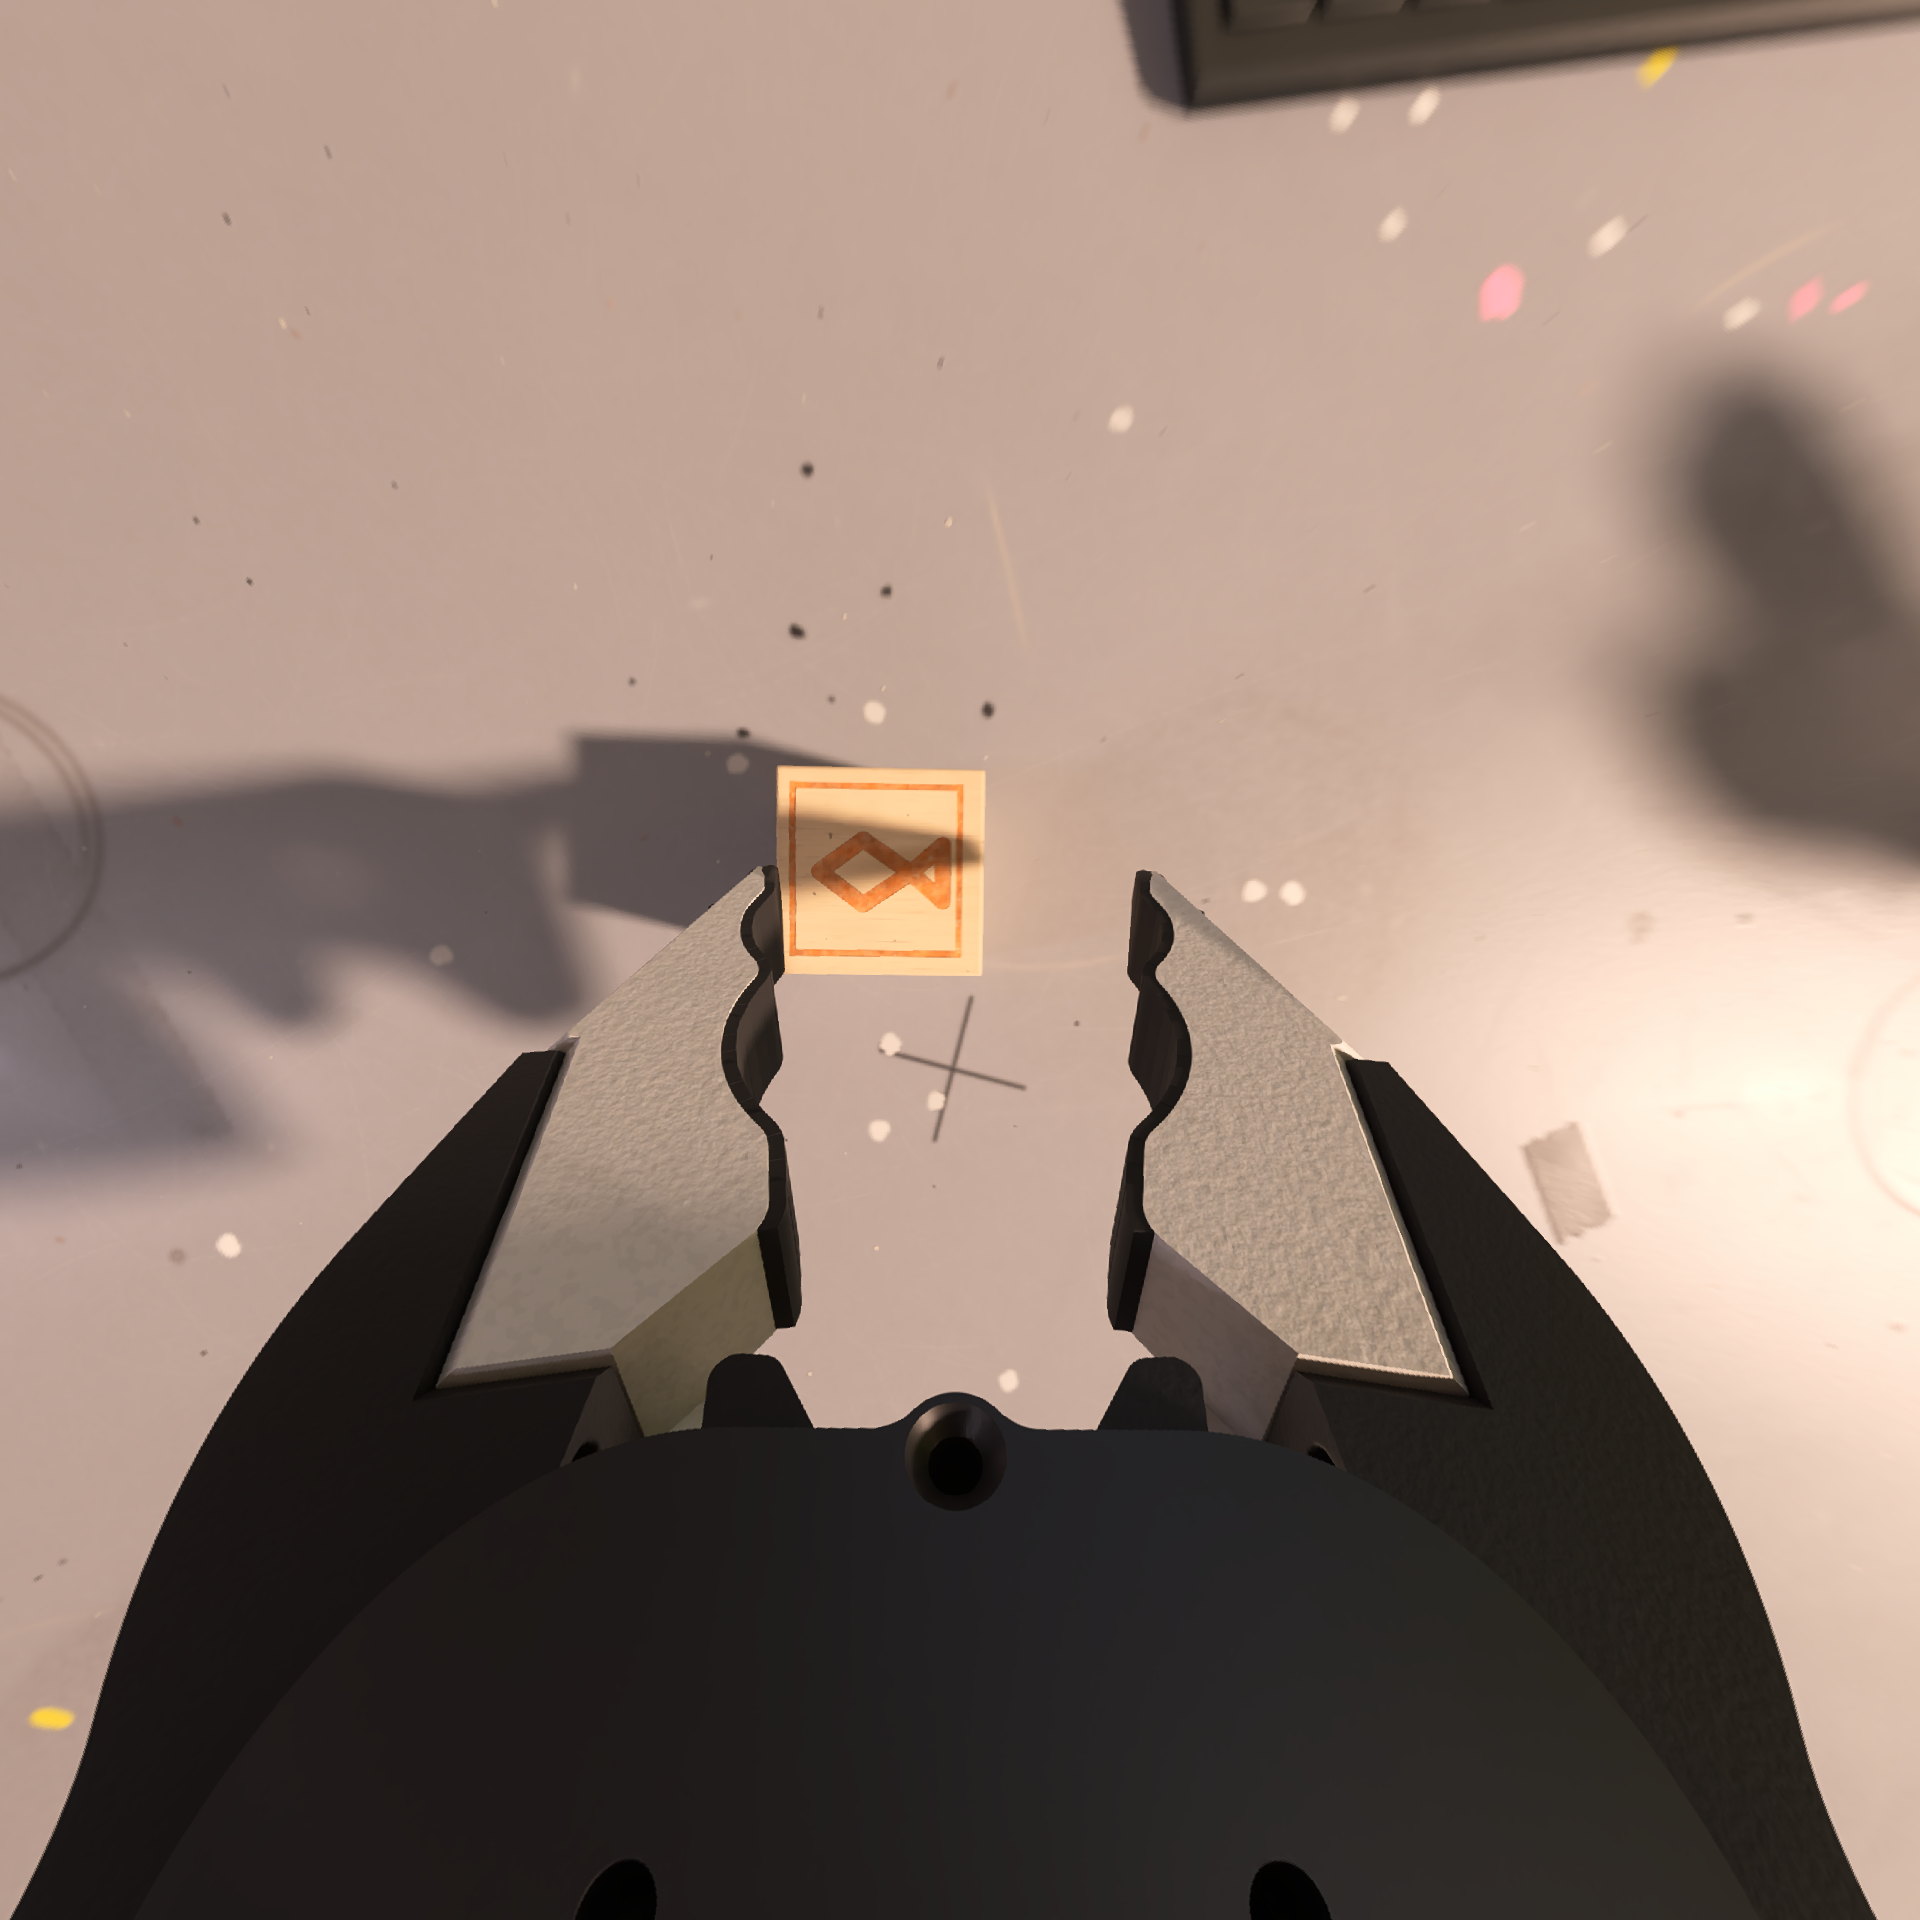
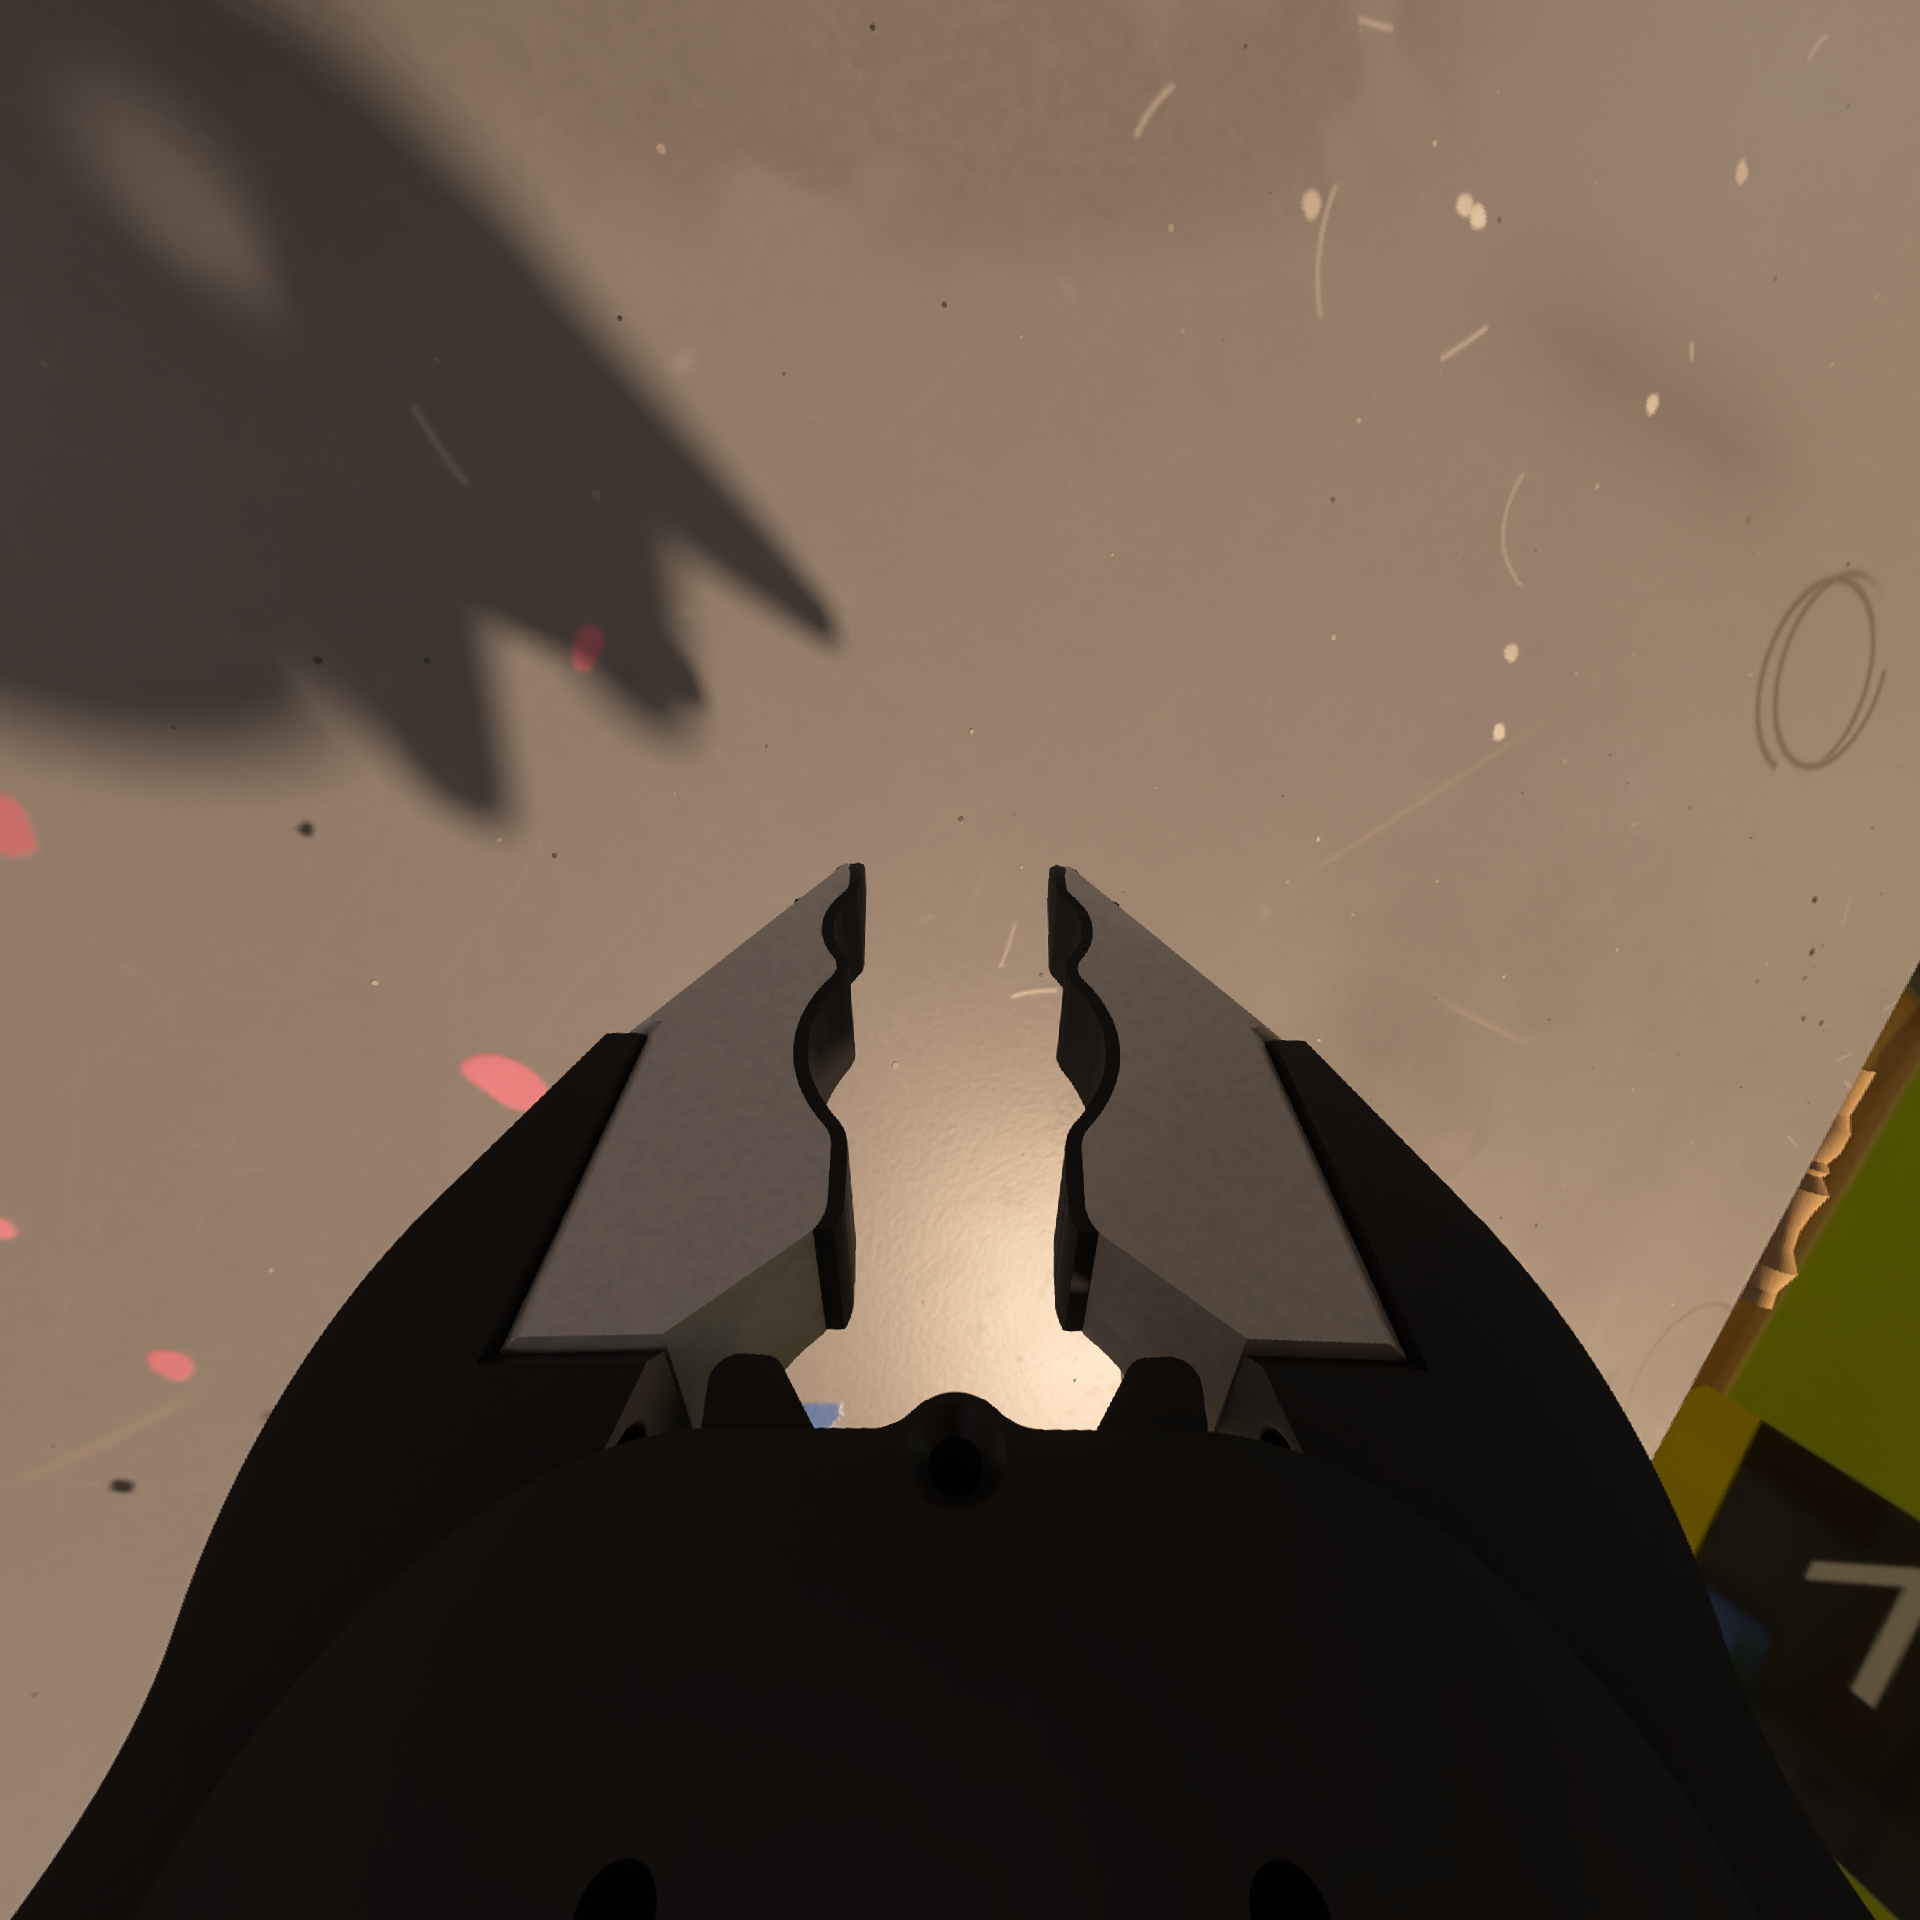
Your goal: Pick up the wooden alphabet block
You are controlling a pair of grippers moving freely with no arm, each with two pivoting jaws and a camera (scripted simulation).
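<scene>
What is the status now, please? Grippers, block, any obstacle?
Left gripper open above the table, block ahead, off-centre toward its left finger. Right gripper open, empty. Nothing in the way.

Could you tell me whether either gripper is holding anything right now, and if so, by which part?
Nothing is held. The left gripper is open above the wooden alphabet block; the right gripper is empty.

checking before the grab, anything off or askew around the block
Nothing is damaged or spilled. The wooden alphabet block lies flat and square on the table, but sits left of centre in the open left gripper, by its left fingertip. The table is only speckled and scuffed.
</scene>
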